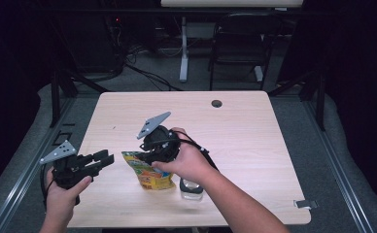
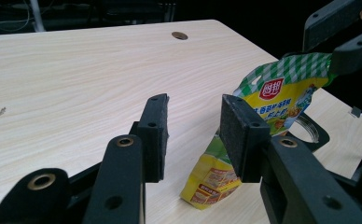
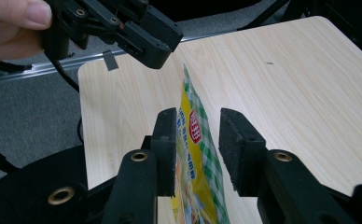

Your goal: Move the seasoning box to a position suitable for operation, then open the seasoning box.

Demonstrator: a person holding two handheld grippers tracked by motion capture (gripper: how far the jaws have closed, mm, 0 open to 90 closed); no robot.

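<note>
A yellow snack pouch (image 1: 147, 172) with a green-checked top stands on the wooden table (image 1: 254, 136) near its front edge. My right gripper (image 1: 145, 158) reaches over it from the right. In the right gripper view the pouch (image 3: 198, 163) sits between the gripper's (image 3: 198, 135) jaws, close against the left pad, with a gap to the right pad. My left gripper (image 1: 106, 159) hovers a little left of the pouch, open and with nothing in it. The left gripper view looks between that gripper's (image 2: 193, 126) pads at the pouch (image 2: 272, 100), with the right gripper (image 2: 342, 42) at its top edge.
A small clear container (image 1: 192, 188) with a dark rim sits at the front edge under the right forearm. A cable hole (image 1: 216, 103) lies at the table's far side. A chair (image 1: 240, 39) and a desk leg stand beyond the table.
</note>
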